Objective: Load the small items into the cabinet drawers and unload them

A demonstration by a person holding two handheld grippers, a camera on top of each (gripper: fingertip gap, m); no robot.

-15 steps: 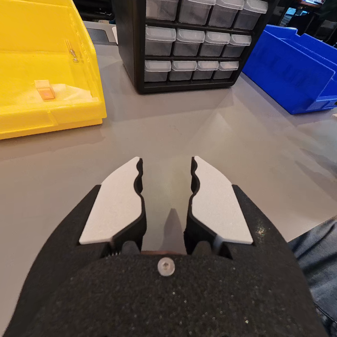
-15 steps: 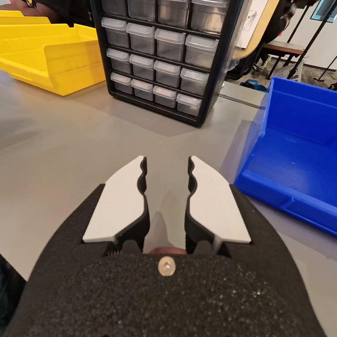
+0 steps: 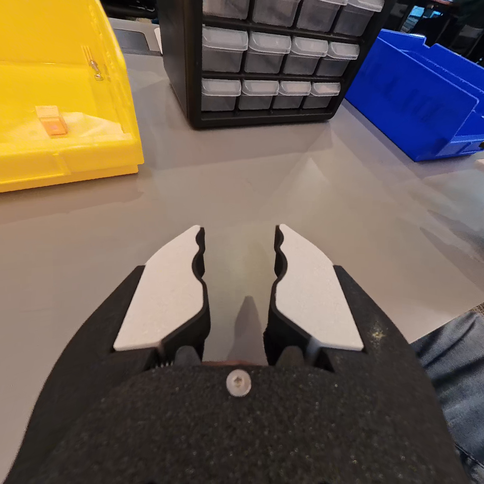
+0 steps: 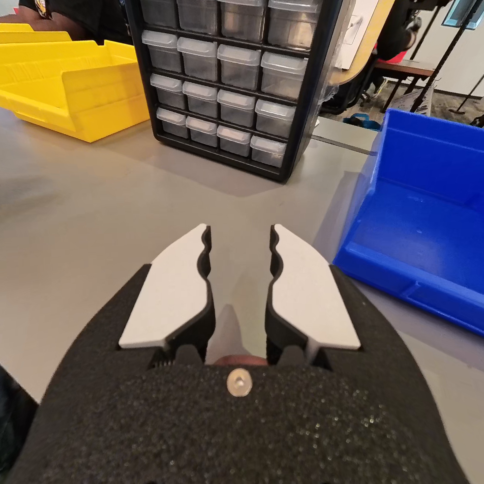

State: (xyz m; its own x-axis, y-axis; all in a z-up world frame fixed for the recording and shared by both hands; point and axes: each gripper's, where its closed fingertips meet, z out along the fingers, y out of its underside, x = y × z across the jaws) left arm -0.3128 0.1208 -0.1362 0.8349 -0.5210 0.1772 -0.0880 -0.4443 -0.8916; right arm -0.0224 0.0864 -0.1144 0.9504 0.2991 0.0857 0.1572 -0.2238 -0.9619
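Grey table [image 3: 235, 183] lies under both of your tools, and neither is holding anything. Your left gripper [image 3: 239, 230] hangs over bare tabletop with its two white-faced fingers spread apart; your right gripper [image 4: 239, 229] does the same, its gap a little narrower.

One black cabinet [image 3: 180, 65] stands ahead of you, its clear drawers [image 4: 238, 64] four across. In the right wrist view you can count three full rows plus part of a fourth at the top, all pushed in.

Two bins flank it. One yellow bin [image 3: 70, 162] sits to the cabinet's left, and in the left wrist view it holds two small items: one orange block [image 3: 52, 121] on its floor and one small metal piece [image 3: 95, 69] farther back by the side wall. One blue bin [image 4: 408, 285] sits to the right, just beside your right gripper.
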